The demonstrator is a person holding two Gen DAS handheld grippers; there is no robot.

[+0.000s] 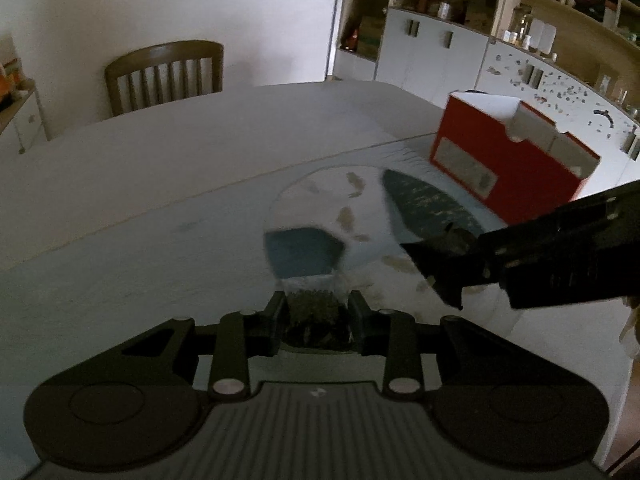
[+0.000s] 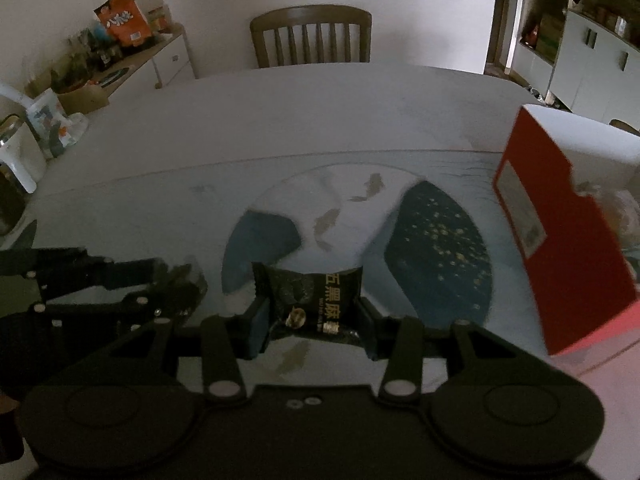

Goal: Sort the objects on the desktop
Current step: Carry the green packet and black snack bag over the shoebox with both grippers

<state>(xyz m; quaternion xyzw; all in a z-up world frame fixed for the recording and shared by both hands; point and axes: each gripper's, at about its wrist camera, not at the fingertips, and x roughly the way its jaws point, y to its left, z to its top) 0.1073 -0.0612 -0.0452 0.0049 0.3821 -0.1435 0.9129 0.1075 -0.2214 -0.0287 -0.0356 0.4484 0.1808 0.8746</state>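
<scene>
Both tongs were loaded: the right tongs (image 2: 314,312) clamped a black snack packet (image 2: 310,300), and the left tongs (image 1: 316,314) were pinched narrow on a dark speckled sachet (image 1: 312,312), each held above the bench (image 1: 160,184) just short of the red box (image 2: 560,248). The carrying step seemed under way; next, each load probably needed bringing over the red box's open top before release.

both views sit just behind their own gripper's fingers, tilted down over the table (image 1: 160,168) from close above, facing the wooden chair (image 1: 166,74) at the far edge. the left view looks from left of the red box (image 1: 508,160), the right view from nearer it. they share the printed mat (image 2: 360,208), box, chair and each other's gripper.
</scene>
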